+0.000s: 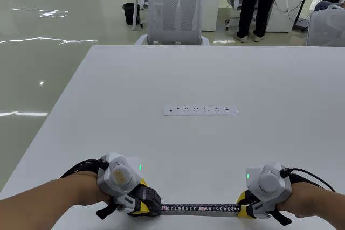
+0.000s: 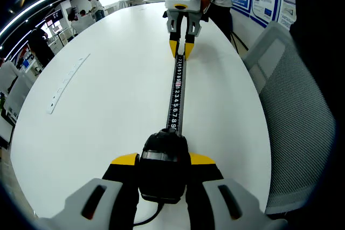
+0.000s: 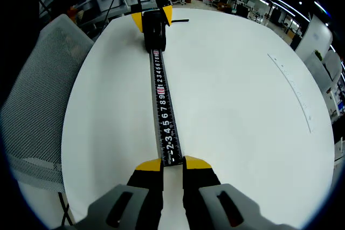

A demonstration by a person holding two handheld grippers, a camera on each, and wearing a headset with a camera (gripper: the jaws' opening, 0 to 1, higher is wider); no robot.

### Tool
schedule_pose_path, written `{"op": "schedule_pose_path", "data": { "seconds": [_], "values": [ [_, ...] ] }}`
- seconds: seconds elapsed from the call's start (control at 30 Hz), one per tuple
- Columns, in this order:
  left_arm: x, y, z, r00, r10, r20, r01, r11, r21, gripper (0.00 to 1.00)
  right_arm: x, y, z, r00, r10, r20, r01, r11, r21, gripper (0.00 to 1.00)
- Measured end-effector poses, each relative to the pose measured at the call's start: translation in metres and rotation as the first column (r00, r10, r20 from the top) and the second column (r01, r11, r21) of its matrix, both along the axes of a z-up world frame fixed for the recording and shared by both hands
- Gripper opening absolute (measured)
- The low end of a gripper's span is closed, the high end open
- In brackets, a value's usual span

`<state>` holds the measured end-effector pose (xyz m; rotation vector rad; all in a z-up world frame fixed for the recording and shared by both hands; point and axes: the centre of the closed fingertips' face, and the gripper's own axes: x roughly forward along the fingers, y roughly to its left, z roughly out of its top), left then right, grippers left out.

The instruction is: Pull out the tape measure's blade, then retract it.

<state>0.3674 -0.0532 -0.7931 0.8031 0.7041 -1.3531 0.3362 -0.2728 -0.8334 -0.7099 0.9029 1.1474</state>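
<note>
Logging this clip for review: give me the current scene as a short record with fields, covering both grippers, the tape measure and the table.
left gripper: shut on tape measure case
right gripper: shut on free end of blade
blade state: pulled out, straight between the two grippers, numbers facing up
table: white, with power strip lying flat beyond the grippers
task stage: blade out, not yet retracted

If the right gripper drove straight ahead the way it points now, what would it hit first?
The right gripper points along the blade it pinches, so it would likely run into the tape measure case held by the left gripper.
</note>
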Motion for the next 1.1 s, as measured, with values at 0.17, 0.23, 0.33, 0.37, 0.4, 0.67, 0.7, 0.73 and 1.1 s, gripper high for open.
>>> {"op": "schedule_pose_path", "data": {
  "seconds": [0.17, 0.23, 0.33, 0.37, 0.4, 0.67, 0.7, 0.73, 1.1],
  "values": [
    [0.0, 0.0, 0.0, 1.0, 0.003, 0.0, -0.003, 1.0, 0.002, 0.28, 0.0, -0.003, 0.001, 1.0, -0.002, -0.001, 0.002, 1.0, 0.003, 0.11],
    [0.0, 0.0, 0.0, 1.0, 0.003, 0.0, -0.003, 1.0, 0.003, 0.28, 0.0, -0.004, 0.001, 1.0, -0.002, -0.001, 0.002, 1.0, 0.001, 0.11],
    [0.0, -0.001, 0.0, 1.0, 0.002, -0.003, -0.002, 1.0, 0.004, 0.28, 0.0, -0.006, 0.0, 1.0, 0.0, -0.004, 0.0, 1.0, 0.0, 0.11],
    [0.0, -0.001, 0.0, 1.0, 0.002, -0.003, -0.002, 1.0, 0.003, 0.28, 0.0, -0.006, 0.001, 1.0, 0.002, -0.003, -0.002, 1.0, 0.0, 0.11],
    [0.001, -0.001, 0.0, 1.0, 0.003, -0.004, -0.003, 1.0, 0.001, 0.28, 0.001, -0.007, 0.001, 1.0, 0.002, -0.004, -0.002, 1.0, -0.001, 0.11],
    [0.001, -0.001, 0.0, 1.0, 0.005, -0.008, -0.005, 1.0, 0.0, 0.29, 0.001, -0.016, 0.0, 1.0, -0.003, -0.006, 0.003, 1.0, -0.01, 0.11],
    [0.001, -0.001, 0.0, 1.0, 0.005, -0.009, -0.005, 1.0, 0.0, 0.29, 0.001, -0.017, -0.001, 1.0, -0.005, -0.007, 0.004, 1.0, -0.01, 0.11],
    [0.001, -0.001, 0.0, 1.0, 0.006, -0.009, -0.006, 1.0, 0.0, 0.29, 0.001, -0.018, -0.001, 1.0, -0.009, -0.008, 0.009, 1.0, -0.011, 0.11],
    [0.002, -0.001, 0.0, 1.0, 0.01, -0.014, -0.01, 1.0, 0.0, 0.29, -0.001, -0.023, 0.0, 1.0, -0.009, -0.013, 0.009, 1.0, -0.019, 0.11]
  ]
}}
